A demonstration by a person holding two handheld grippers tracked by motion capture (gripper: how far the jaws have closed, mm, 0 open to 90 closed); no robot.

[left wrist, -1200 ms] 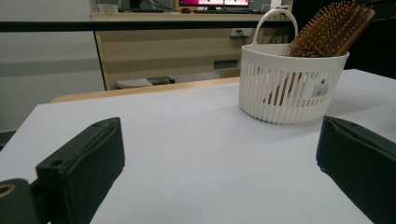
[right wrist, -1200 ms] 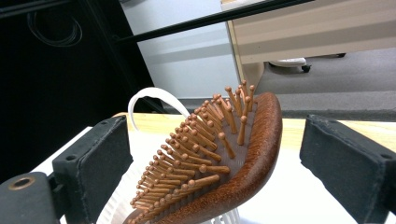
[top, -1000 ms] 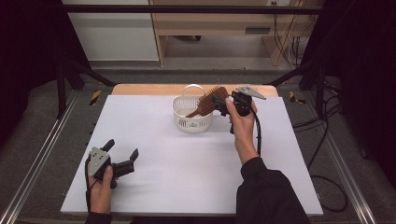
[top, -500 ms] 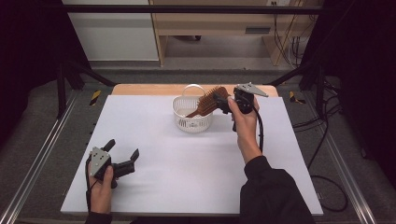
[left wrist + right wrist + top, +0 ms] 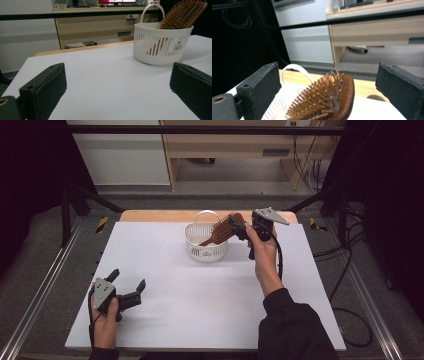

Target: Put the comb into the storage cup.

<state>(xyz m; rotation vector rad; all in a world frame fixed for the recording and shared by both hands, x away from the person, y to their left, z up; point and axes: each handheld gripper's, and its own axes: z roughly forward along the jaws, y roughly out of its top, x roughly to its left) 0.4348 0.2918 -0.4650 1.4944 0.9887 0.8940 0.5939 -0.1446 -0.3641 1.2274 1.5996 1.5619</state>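
Nearest the person, the left claw (image 5: 131, 290) rests low on the white tabletop (image 5: 200, 305) at its near left corner, its 2 black jaws spread wide with nothing between them. Farther out, toward the far middle of the tabletop, stands the small white slotted plastic basket with a hoop handle (image 5: 206, 249). Inside it leans the brown wooden paddle hairbrush with wooden bristles (image 5: 223, 228): its handle is down in the basket, and its head tilts up over the right rim. Just beside that head, the right claw (image 5: 239, 227) is raised above the tabletop, its jaws standing apart on either side of the hairbrush head (image 5: 329, 98), not pinching it.
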